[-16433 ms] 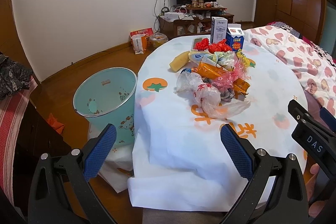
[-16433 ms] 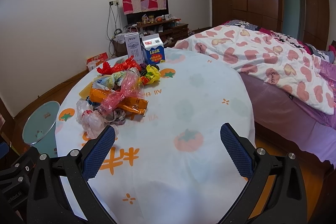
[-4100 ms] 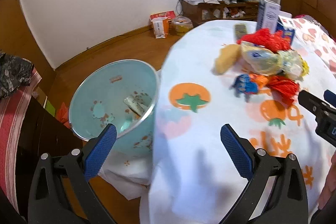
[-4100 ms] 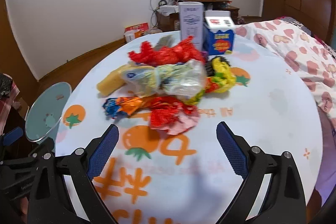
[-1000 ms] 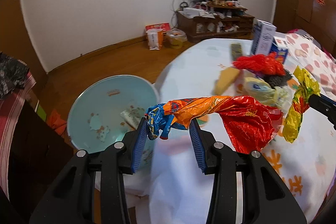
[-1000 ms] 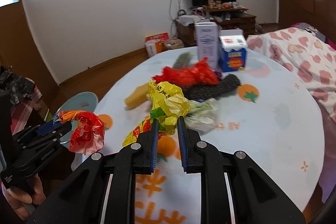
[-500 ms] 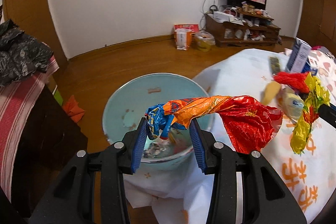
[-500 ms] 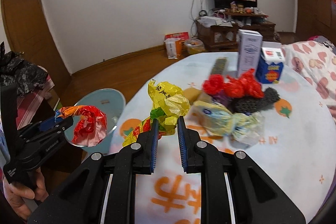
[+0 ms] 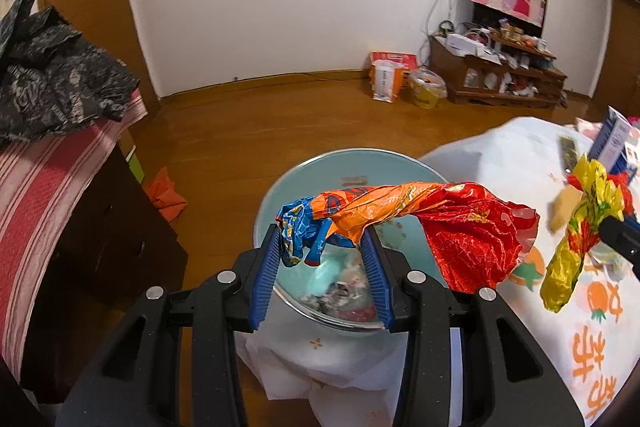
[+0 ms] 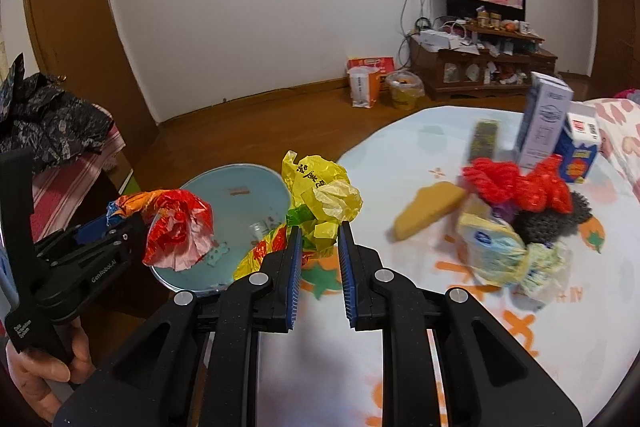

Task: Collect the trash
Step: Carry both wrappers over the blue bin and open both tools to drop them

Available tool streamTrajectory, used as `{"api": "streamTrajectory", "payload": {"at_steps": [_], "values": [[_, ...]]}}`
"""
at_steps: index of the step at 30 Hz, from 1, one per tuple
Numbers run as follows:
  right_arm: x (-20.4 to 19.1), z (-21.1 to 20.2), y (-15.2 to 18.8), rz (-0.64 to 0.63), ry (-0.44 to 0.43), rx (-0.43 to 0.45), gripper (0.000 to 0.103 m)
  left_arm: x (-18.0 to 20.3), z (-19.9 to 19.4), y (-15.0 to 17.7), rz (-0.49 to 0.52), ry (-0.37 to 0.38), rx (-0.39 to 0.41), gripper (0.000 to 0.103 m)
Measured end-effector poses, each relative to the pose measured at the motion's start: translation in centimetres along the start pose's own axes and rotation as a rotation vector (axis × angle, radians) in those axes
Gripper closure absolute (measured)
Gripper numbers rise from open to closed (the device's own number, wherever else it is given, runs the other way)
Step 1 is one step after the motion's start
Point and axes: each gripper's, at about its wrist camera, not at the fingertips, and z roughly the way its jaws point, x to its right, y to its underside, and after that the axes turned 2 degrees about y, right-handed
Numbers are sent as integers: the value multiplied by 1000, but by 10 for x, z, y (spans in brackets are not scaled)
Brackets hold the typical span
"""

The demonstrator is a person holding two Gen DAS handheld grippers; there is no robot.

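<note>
My left gripper point(image 9: 322, 233) is shut on an orange, red and blue snack wrapper point(image 9: 400, 211) and holds it right above the pale blue trash bin point(image 9: 304, 179), which has some trash at its bottom. The same wrapper point(image 10: 176, 223) and bin point(image 10: 240, 183) show in the right wrist view. My right gripper point(image 10: 318, 227) is shut on a crumpled yellow wrapper point(image 10: 320, 187), held over the table's left edge beside the bin; it also shows in the left wrist view point(image 9: 580, 227).
On the white fruit-print tablecloth point(image 10: 400, 155) lie a red bag point(image 10: 516, 183), a pale plastic bag point(image 10: 504, 251), a yellow wedge point(image 10: 428, 211), a black scrubber point(image 10: 560, 215) and two cartons point(image 10: 548, 123). A dark cabinet with striped cloth point(image 9: 60, 167) stands left of the bin.
Both grippers have swung left with their wrappers. The left one now hangs over the bin's opening, and the right one has come to the table edge next to the bin.
</note>
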Motion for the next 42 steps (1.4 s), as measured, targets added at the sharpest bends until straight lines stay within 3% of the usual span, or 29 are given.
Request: {"api": "streamTrajectory", "payload": {"at_steps": [15,34,40,42], "values": [[-41,65,-6,-50,-21,-86,84,-26,25,-6,-54,-80,-13,62],[-66,126,-5,-99,-22,-187,83,-21,69,0,-42,-126,-96,62],[-70,133,-5,-112,-37,-200,77,-20,75,3,-37,-126,-114,61],[-71,133,-5,-116,-50,-203,71,-20,75,3,-35,-130,-117,58]]}}
